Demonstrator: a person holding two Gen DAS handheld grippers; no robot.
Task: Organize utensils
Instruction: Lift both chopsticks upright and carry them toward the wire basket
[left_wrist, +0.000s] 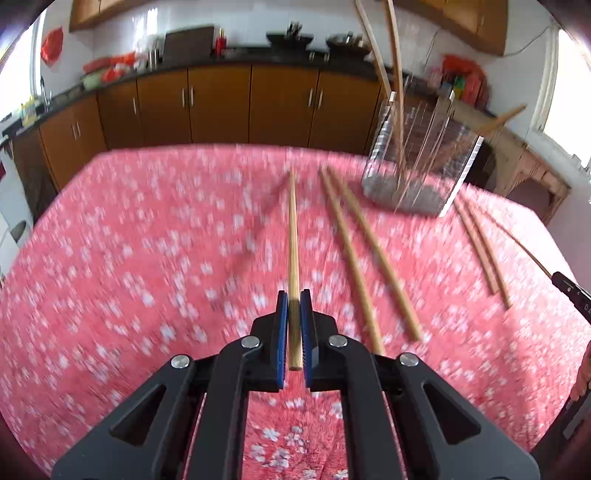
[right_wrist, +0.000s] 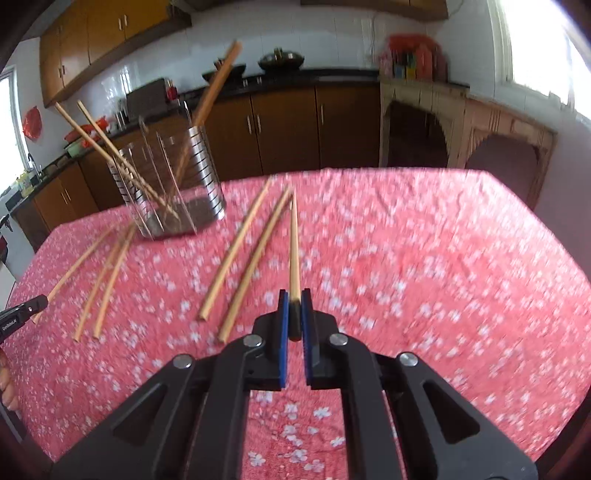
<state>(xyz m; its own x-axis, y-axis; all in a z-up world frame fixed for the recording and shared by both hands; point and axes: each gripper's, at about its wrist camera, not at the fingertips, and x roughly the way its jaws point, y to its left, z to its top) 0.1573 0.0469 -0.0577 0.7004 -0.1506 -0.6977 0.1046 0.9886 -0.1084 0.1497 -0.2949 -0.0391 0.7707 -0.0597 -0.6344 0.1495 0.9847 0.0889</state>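
Left tongs (left_wrist: 294, 317): clenched on one wooden chopstick (left_wrist: 293, 236), lifted off the counter (left_wrist: 147, 258).
Right tongs (right_wrist: 294, 314): clenched on another chopstick (right_wrist: 294, 243), pointing forward above the cloth.
Step in hand: carrying a stick in each hand toward the holder; a judgement.
Loose chopsticks (right_wrist: 236, 251): four lie flat, two near the right tongs, two (right_wrist: 107, 280) further left.
Clear acrylic holder (right_wrist: 166, 184): far side, upright, about four sticks leaning inside.
Next move: likely tip each stick steeply and lower it into a compartment before letting go.
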